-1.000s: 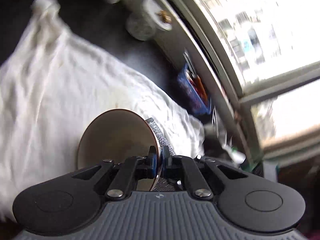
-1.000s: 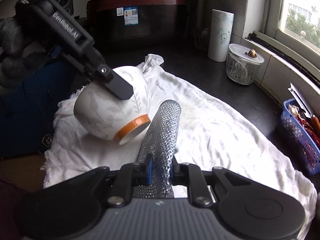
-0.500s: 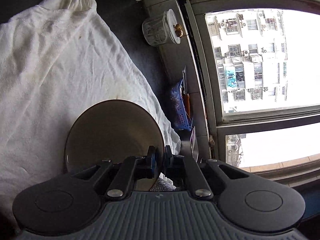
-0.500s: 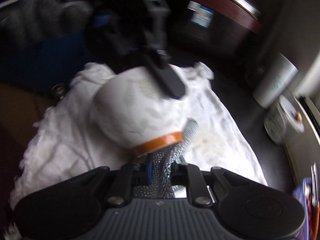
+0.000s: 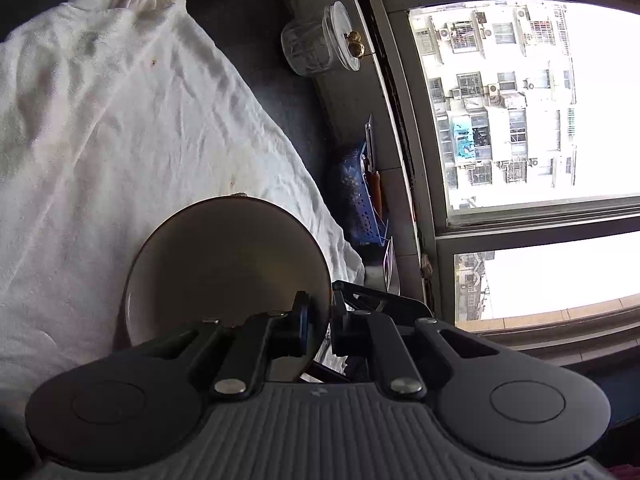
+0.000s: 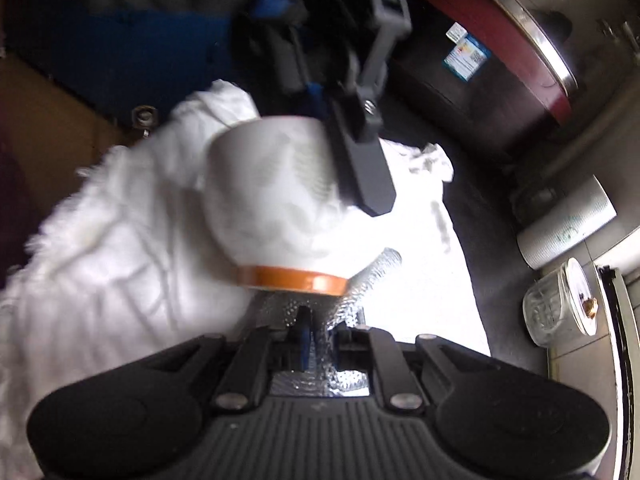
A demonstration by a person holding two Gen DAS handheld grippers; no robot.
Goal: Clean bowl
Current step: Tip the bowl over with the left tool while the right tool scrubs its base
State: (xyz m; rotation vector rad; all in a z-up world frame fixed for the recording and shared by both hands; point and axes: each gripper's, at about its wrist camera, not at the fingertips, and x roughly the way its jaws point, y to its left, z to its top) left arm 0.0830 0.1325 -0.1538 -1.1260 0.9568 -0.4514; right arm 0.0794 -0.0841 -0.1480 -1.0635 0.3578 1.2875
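Observation:
My left gripper (image 5: 320,320) is shut on the rim of the bowl (image 5: 224,272) and holds it tilted above the white cloth (image 5: 120,128). In the right wrist view the bowl (image 6: 276,204) is white with a leaf pattern and an orange foot ring, its base turned toward the camera. The left gripper's finger (image 6: 360,160) lies across its outer wall. My right gripper (image 6: 320,332) is shut on a silver mesh scrubber (image 6: 360,284), which presses against the bowl's foot ring and lower side. The scrubber is hidden in the left wrist view.
A lidded glass jar (image 5: 320,44) (image 6: 560,308) and a paper roll (image 6: 568,224) stand on the dark counter by the window (image 5: 520,100). A blue basket (image 5: 356,196) with utensils sits beside the sill. A dark red cooker (image 6: 500,60) stands at the back.
The bowl was lifted and tilted, its base turning toward the right gripper. The scrubber moved from beside the bowl to under its foot ring. Both grippers stayed shut.

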